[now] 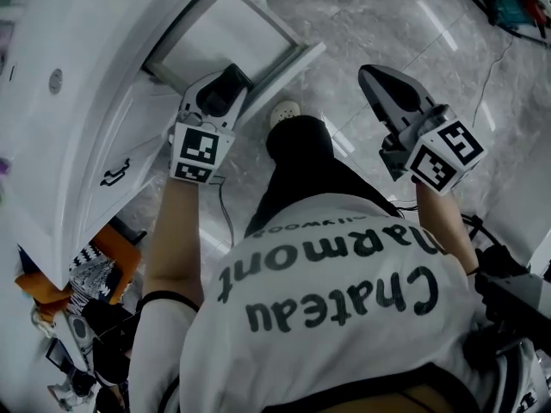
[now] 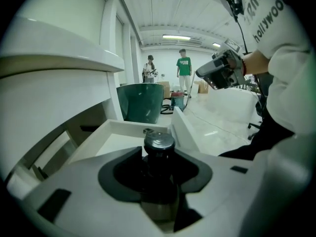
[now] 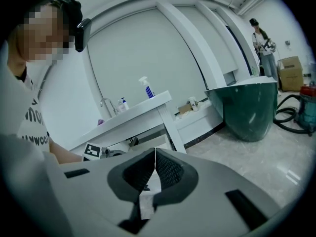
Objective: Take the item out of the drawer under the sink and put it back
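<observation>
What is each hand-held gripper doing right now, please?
Left hand-held gripper: open, dark capped bottle between its jaws.
Right hand-held gripper: closed, empty.

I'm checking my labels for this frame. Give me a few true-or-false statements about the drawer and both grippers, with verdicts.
1. The drawer is open. True.
2. The right gripper has its jaws wide apart. False: they are together, with nothing between them.
3. A dark bottle stands between the jaws of the left gripper. True.
4. The right gripper reaches into the drawer. False: it is over the floor, off to the drawer's side.
</observation>
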Motion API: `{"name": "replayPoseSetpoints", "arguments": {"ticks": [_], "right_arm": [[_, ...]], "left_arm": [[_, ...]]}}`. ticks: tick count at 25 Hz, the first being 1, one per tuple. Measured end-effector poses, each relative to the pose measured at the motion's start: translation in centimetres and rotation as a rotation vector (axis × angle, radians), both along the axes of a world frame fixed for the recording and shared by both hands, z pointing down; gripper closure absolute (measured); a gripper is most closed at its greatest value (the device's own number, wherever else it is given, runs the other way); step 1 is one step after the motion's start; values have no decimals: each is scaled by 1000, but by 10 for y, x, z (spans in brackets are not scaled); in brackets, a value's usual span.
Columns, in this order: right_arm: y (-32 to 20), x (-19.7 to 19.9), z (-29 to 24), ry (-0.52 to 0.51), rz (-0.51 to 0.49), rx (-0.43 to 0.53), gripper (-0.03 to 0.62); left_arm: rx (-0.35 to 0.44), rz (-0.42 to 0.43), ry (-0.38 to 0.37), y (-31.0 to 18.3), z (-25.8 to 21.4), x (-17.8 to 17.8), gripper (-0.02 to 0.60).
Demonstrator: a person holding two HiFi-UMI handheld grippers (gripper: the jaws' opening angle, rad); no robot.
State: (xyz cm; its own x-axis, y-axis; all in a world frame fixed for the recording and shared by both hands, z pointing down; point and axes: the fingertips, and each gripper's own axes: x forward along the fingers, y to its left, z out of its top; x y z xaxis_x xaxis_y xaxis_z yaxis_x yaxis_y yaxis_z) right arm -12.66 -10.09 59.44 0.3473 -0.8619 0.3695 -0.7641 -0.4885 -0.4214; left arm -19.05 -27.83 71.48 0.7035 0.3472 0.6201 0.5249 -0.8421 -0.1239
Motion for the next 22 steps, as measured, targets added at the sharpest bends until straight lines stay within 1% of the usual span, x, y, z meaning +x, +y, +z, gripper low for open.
{"name": "replayPoseSetpoints", "arguments": {"ticks": [2, 9, 10, 12, 14, 18, 22], "right_arm": [[4, -1, -1, -28, 10, -13, 582], [10, -9, 0, -140, 36, -79, 582], [11, -11, 1, -154, 38, -90, 582], [11, -14, 1, -180, 41, -108, 582], [11, -15, 0, -198, 46, -120, 582], [7, -15, -7, -212, 59, -128, 582], [-2, -17, -13, -212, 52, -132, 582]], "left_arm": [[19, 6, 5, 3, 1, 2, 434], [23, 22, -3, 6, 3, 6, 434], [30, 31, 0, 7, 3, 7, 461], [38, 41, 1, 8, 2, 7, 464], [24, 31, -9, 6, 1, 7, 466], [-33, 4, -43, 0, -1, 9, 466], [-45, 13, -47, -3, -8, 10, 468]]}}
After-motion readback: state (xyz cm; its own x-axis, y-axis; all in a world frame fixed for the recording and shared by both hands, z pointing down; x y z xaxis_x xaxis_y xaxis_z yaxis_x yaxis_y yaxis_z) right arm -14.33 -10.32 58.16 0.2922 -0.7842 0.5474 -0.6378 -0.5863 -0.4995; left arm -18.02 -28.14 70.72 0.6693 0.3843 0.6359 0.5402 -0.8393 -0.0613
